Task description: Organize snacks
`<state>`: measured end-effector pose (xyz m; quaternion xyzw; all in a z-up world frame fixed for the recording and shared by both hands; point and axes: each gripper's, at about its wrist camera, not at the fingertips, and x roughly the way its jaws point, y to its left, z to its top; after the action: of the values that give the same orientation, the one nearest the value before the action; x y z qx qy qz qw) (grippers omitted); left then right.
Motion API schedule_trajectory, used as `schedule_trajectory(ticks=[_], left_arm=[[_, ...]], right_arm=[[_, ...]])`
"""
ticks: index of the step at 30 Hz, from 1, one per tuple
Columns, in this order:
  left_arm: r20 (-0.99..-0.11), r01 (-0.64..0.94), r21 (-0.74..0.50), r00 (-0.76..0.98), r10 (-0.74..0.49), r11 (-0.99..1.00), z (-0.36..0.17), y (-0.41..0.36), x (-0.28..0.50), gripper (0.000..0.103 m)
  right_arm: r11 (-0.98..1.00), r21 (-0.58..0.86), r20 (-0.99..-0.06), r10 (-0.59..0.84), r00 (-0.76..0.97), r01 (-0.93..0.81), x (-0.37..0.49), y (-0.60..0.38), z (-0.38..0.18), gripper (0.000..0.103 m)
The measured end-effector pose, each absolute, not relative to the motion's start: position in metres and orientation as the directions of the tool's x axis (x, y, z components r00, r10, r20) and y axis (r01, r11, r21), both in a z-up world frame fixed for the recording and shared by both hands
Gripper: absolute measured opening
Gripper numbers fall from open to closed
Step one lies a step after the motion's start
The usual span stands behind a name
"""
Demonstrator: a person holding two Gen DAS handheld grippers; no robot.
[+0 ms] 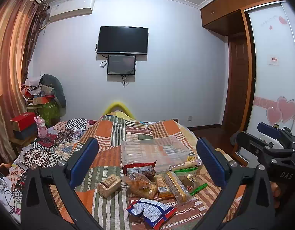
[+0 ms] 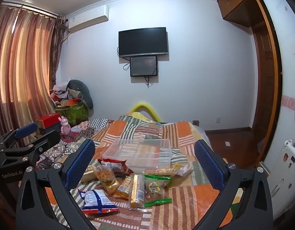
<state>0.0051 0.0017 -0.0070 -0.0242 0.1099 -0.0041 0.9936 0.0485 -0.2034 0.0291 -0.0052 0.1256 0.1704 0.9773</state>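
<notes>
Snacks heaped on the quilt just before the clear bin, probably awaiting sorting into it. Left gripper and right gripper both spread wide, holding nothing, poised above the pile.

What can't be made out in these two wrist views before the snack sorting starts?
- Print on the snack packets: too small in both views.
- Red packet, right wrist view: its near end lies under other packets.
- Clear plastic bin: far wall see-through against the quilt; appears empty.
- Left gripper and right gripper: bodies cut off by the bottom edge.
</notes>
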Motion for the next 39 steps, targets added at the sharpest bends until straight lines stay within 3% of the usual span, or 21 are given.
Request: schedule_trajectory(ticks=[39], left_arm=[[-0.213, 0.006, -0.042, 0.977, -0.015, 0.999, -0.0032, 0.0018, -0.0002, 0.103]], right_arm=[[0.937, 0.050, -0.238, 0.347, 0.907, -0.346, 0.0483, -0.2022, 0.0280, 0.103]])
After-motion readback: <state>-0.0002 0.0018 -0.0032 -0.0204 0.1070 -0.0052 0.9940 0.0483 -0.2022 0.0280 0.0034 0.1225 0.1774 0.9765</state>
